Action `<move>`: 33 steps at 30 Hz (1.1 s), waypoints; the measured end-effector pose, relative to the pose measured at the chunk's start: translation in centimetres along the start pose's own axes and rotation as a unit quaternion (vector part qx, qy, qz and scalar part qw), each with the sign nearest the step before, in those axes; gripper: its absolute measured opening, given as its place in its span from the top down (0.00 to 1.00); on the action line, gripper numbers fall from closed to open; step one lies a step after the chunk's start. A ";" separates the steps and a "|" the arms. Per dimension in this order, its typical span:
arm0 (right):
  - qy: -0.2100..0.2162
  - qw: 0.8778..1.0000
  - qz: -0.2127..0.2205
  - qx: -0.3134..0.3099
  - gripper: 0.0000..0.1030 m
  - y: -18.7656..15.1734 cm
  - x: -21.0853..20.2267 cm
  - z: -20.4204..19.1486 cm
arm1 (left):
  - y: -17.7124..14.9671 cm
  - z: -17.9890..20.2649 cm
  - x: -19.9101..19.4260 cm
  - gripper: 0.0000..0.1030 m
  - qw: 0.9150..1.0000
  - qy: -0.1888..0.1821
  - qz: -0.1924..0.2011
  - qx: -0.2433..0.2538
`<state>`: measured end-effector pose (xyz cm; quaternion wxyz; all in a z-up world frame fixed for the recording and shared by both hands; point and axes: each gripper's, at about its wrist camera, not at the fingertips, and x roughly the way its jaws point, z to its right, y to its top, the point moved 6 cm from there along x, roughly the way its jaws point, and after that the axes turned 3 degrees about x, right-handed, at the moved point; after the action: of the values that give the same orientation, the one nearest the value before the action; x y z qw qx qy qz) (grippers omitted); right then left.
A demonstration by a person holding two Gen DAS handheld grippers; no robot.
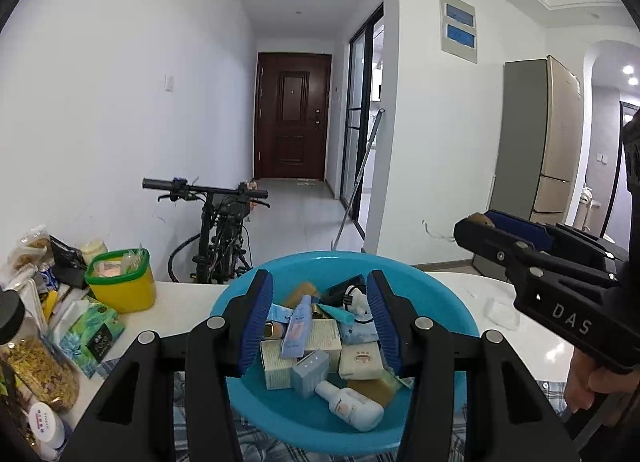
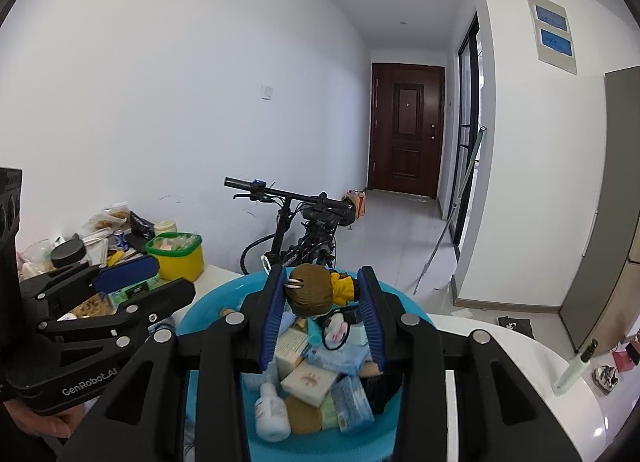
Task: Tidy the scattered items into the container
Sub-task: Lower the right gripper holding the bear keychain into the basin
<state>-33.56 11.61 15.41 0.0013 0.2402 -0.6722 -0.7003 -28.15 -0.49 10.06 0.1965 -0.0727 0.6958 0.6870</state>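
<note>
Each camera rides on a hand-held tool and looks forward and slightly down along its fingers, close over the blue basin (image 1: pixel 448 302) at the near edge of the white worktop (image 1: pixel 180 302). The left view sits left of the right one; each catches the other tool at its side. Both share the basin, the yellow tub (image 2: pixel 180 258), the bicycle (image 2: pixel 296 229) and the hallway to the brown door (image 1: pixel 294 117).

My blue basin (image 1: pixel 240 302) looks like smooth, glossy plastic, and the boxes (image 1: pixel 280 358) inside it are matt paper card. Just left of the basin, the yellow tub (image 1: pixel 128 290) is shiny plastic too. My left gripper (image 1: pixel 320 310) is matt black plastic with ribbed blue pads (image 1: pixel 256 318). Under the basin, the table (image 1: pixel 532 346) gleams white and smooth.
</note>
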 end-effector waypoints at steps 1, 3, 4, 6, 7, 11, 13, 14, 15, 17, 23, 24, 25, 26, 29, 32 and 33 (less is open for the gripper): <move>0.000 1.000 -0.001 0.001 0.66 0.0 0.6 0.2 | 0.0 -0.2 0.7 0.50 1.000 0.000 -0.003 0.000; 0.002 1.000 -0.006 0.004 0.66 0.2 1.9 0.5 | 0.3 -0.7 2.1 0.50 1.000 0.004 -0.009 0.002; 0.004 1.000 -0.008 0.006 0.66 0.3 2.5 0.7 | 0.6 -1.0 3.0 0.50 1.000 0.005 -0.011 0.002; 0.004 1.000 -0.009 0.008 0.66 0.5 3.8 1.0 | 1.2 -1.2 4.3 0.50 1.000 0.003 -0.009 0.001; 0.002 1.000 -0.009 0.009 0.66 0.7 4.4 1.2 | 1.6 -1.5 5.0 0.50 1.000 0.004 -0.003 0.000; 0.004 1.000 -0.010 0.020 0.66 1.4 6.7 2.0 | 2.2 -2.4 7.4 0.50 1.000 0.016 0.006 -0.001; 0.005 1.000 -0.009 0.026 0.66 1.7 7.6 2.4 | 2.5 -3.0 8.8 0.50 1.000 0.012 0.007 -0.007; 0.004 1.000 -0.007 0.027 0.66 1.8 8.0 2.6 | 2.6 -3.2 9.2 0.50 1.000 0.012 0.008 -0.009; 0.004 1.000 -0.005 0.030 0.66 1.9 8.5 2.7 | 2.9 -3.4 9.9 0.50 1.000 0.012 0.009 -0.012; 0.006 0.999 -0.003 0.032 0.66 2.2 9.1 2.8 | 3.2 -3.7 10.9 0.50 1.000 0.008 0.011 -0.016; 0.009 0.999 0.016 0.030 0.66 3.2 10.7 2.6 | 4.6 -4.4 13.4 0.50 0.999 0.001 0.019 -0.030; 0.013 0.999 0.019 0.037 0.66 3.5 11.0 2.6 | 4.9 -4.4 13.5 0.50 0.999 -0.001 0.025 -0.034; 0.018 0.999 0.023 0.045 0.66 3.8 11.2 2.6 | 5.3 -4.4 13.6 0.50 0.999 -0.002 0.032 -0.034; 0.022 0.998 0.028 0.052 0.66 4.0 11.3 2.7 | 5.6 -4.3 13.7 0.50 0.999 -0.002 0.035 -0.033; 0.022 0.997 0.042 0.056 0.66 4.7 11.5 2.8 | 6.4 -4.4 13.5 0.50 0.998 0.003 0.052 -0.026; 0.021 0.997 0.052 0.061 0.66 4.7 11.3 3.4 | 6.7 -4.8 13.0 0.50 0.997 0.008 0.066 -0.025; 0.023 0.997 0.050 0.062 0.66 4.8 11.4 3.5 | 6.7 -5.0 12.9 0.50 0.997 0.009 0.069 -0.026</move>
<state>-46.31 10.75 16.03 0.0363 0.2219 -0.7250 -0.6510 -43.28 -2.89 11.33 0.1406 -0.0355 0.6825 0.7163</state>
